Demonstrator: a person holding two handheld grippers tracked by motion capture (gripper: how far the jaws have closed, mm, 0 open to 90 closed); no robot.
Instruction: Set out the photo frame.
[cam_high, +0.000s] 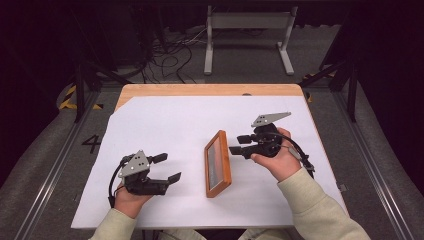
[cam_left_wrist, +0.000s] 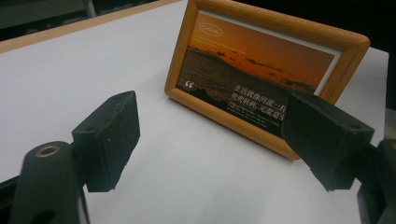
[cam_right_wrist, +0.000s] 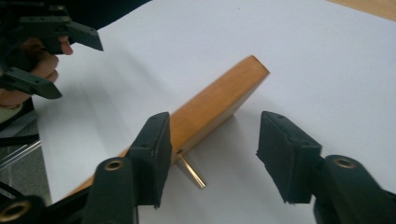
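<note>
A wooden picture frame (cam_high: 218, 163) stands upright on the white sheet near the table's middle, its sunset photo facing left. My left gripper (cam_high: 167, 168) is open to the left of it, a short gap away, jaws pointing at the picture (cam_left_wrist: 261, 74). My right gripper (cam_high: 240, 144) is open just right of the frame's far end, nothing between its jaws. From the right gripper view I see the frame's wooden top edge (cam_right_wrist: 210, 105) and a thin brass stand leg (cam_right_wrist: 191, 171) behind it, with my right gripper (cam_right_wrist: 212, 156) close over them. The left gripper (cam_right_wrist: 49, 58) appears farther off.
A white sheet (cam_high: 165, 120) covers most of the wooden table (cam_high: 200, 90). Beyond the table's far edge lie tangled cables (cam_high: 170, 55) and a grey metal stand (cam_high: 247, 35) on the floor. Rails run along both sides.
</note>
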